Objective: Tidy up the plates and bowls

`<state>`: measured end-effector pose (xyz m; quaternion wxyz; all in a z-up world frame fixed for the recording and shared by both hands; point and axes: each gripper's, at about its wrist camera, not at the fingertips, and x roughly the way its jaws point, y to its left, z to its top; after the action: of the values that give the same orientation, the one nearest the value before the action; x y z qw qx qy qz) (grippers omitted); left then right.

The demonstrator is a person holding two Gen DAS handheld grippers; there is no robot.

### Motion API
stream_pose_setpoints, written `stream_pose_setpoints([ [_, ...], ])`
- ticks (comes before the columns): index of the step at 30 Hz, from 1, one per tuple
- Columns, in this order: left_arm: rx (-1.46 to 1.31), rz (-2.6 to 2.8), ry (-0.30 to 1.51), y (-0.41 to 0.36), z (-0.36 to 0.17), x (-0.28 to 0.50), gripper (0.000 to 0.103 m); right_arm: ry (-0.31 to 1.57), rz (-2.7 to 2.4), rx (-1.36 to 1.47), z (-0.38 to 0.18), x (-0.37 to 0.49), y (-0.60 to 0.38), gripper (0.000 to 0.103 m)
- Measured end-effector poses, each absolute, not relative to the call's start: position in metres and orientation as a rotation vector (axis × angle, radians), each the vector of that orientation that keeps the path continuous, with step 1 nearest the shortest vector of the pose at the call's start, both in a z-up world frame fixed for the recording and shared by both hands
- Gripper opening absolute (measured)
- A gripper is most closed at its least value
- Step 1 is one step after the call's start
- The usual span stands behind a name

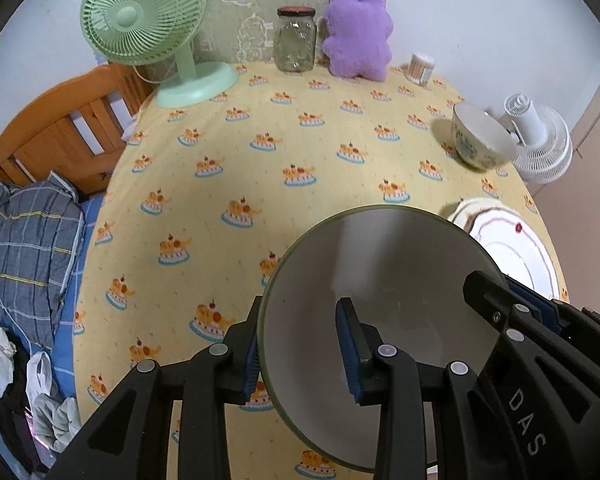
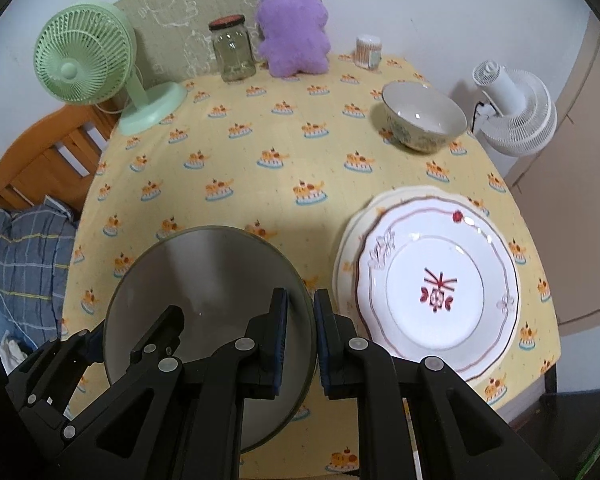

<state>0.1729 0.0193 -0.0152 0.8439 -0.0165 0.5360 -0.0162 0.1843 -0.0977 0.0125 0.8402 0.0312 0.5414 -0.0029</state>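
Plates (image 2: 432,296) are sitting stacked at the bench's (image 2: 260,136) right edge, job done there by the look of it. Grey bowl (image 2: 204,320) is hanging tilted just above the near cloth, both tools pinching its rim: left tool (image 1: 300,356) clamping the left side, right tool (image 2: 300,320) squeezing the right. Patterned bowl (image 2: 424,122) is waiting far right; nesting calls for carrying grey over, level.

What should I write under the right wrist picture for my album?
Both tongs, right tongs and left tongs, pinch a grey bowl's rim beside stacked plates on the cake-print tablecloth.
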Motion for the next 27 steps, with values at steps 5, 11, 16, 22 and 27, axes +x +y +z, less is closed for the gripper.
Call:
stream_pose_setpoints([
  [5,-0.043,-0.050,1.163,0.021,-0.028,0.170,0.032,1.176,-0.027,0.063,0.002,0.180,-0.097,0.018],
  [11,-0.045,-0.068,1.185,0.025,-0.037,0.170,0.032,1.200,-0.043,0.054,-0.008,0.179,-0.094,0.018],
  [16,-0.047,-0.080,1.199,0.026,-0.045,0.172,0.032,1.214,-0.060,0.046,-0.014,0.181,-0.091,0.017],
  [22,-0.051,-0.104,1.211,0.026,-0.051,0.176,0.032,1.209,-0.072,0.023,-0.019,0.184,-0.088,0.017],
  [27,-0.029,-0.113,1.205,0.023,-0.052,0.176,0.032,1.206,-0.080,0.017,-0.022,0.185,-0.089,0.017],
])
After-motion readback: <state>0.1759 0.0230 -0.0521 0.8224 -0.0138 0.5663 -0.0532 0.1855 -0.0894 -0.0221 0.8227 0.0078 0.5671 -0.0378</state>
